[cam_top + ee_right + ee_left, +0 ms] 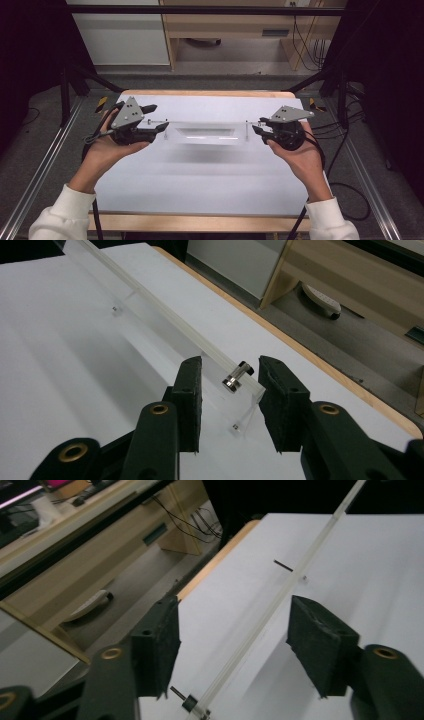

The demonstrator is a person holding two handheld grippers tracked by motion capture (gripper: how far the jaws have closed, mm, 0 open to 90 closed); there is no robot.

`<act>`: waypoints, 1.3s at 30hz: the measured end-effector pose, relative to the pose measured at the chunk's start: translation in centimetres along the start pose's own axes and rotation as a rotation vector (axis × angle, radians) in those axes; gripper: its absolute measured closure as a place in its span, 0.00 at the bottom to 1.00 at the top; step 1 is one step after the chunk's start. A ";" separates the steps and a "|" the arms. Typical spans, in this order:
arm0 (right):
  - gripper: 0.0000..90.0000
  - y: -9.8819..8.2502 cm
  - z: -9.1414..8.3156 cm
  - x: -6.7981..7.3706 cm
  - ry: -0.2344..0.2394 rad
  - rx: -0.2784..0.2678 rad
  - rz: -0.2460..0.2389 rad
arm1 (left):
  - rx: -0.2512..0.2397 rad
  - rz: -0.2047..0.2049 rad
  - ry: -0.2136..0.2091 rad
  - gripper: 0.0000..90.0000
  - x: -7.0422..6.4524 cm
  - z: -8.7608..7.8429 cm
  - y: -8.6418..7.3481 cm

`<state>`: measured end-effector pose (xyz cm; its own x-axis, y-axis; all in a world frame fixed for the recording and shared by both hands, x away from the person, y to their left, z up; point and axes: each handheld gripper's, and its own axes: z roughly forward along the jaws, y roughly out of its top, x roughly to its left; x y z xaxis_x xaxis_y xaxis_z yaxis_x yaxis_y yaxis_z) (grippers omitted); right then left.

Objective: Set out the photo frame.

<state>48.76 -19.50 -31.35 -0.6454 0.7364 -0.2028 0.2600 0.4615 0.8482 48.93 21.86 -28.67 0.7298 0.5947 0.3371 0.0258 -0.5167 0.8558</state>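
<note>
Clear acrylic tray [206, 134] sat mid-table on the white sheet [200, 180], one gripper at each end. Left gripper [159, 125] had its jaws spread wide, the tray's thin rim [260, 625] running between the pads [320, 645] without touching either, so that end looked unsupported. Right gripper [230, 400] had its jaws narrowed around the metal knob [236, 376] at its end of the rim; a small gap showed on both sides, so I couldn't call it a firm pinch. Risks as I read them: with only one end loosely caught, any lift would tilt the tray and let the knob slide out. The rim was thin and slick, easy to miss when the left jaws closed. An off-centre squeeze could twist the tray or skid it across the sheet toward the wooden edge [210, 93].
</note>
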 end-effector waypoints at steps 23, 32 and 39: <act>0.71 1.7 1.7 -2.5 -0.002 -0.019 0.040 | 0.034 -0.298 0.069 0.13 -2.4 -1.8 -7.6; 0.70 2.3 2.5 -3.5 0.000 -0.029 0.058 | 0.084 -0.334 0.059 0.12 -3.1 0.0 -10.8; 0.70 2.7 3.3 -4.4 0.000 -0.038 0.083 | 0.095 -0.356 0.060 0.09 -3.2 1.2 -12.5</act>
<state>54.66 -19.84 -29.75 -0.6224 0.7717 -0.1310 0.2856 0.3797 0.8799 47.08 25.65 -40.90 0.6226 0.7810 0.0501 0.3361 -0.3246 0.8841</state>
